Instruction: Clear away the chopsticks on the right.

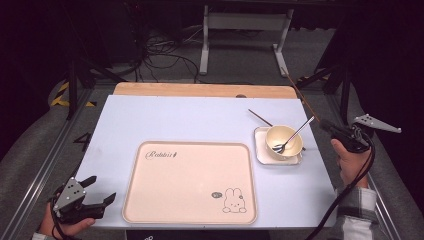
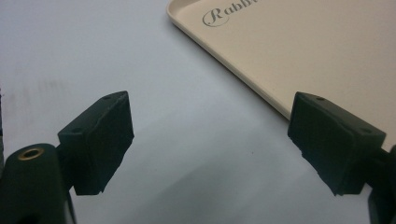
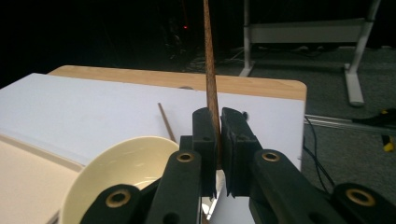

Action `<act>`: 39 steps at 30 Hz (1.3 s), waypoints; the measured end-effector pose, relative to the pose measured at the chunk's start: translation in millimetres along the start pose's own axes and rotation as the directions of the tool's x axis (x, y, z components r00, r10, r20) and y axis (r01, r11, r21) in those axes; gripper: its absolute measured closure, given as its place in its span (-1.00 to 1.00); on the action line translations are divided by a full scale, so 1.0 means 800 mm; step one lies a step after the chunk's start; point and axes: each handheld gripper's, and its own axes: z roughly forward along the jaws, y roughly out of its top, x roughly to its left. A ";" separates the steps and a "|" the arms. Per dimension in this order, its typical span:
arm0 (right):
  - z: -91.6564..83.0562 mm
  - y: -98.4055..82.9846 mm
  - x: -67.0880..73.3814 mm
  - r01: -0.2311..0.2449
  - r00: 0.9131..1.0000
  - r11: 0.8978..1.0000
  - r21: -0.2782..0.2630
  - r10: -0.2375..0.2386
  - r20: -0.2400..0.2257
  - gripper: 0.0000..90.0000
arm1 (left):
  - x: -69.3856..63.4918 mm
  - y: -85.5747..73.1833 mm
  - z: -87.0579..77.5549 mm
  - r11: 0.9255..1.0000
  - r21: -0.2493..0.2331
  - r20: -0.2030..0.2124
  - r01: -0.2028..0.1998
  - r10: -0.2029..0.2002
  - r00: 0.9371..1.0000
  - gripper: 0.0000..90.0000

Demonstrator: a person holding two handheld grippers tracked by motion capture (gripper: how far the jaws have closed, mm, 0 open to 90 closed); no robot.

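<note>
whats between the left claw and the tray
Nothing: a bare stretch of white table separates the open left claw from the tray, seen in the high view.

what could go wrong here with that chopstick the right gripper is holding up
1. The right gripper pinches the chopstick near its lower end, so the long free length could swing or slip in the jaws.
2. The bowl with its spoon sits close by on a small square dish; a low sweep might clip the spoon handle and tip the bowl.
3. A second chopstick lies loose behind the bowl and could be knocked off the table.
</note>
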 end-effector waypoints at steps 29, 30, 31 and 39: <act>-0.004 0.002 0.104 0.162 0.966 0.986 0.034 -0.152 -0.211 0.90 | 0.003 0.006 0.006 1.000 0.000 0.002 -0.012 0.012 1.000 -0.67; -0.003 0.001 0.107 0.168 0.964 0.985 0.036 -0.156 -0.215 0.90 | 0.002 0.006 0.007 1.000 0.000 0.005 -0.008 0.008 1.000 -0.67; -0.003 0.000 0.110 0.171 0.961 0.984 0.038 -0.159 -0.225 0.90 | 0.003 0.006 0.008 1.000 0.000 0.005 -0.013 0.013 1.000 -0.67; 0.003 -0.014 0.133 0.215 0.945 0.974 0.077 -0.188 -0.267 0.90 | 0.003 0.011 0.015 1.000 0.003 0.018 -0.019 0.018 1.000 -0.67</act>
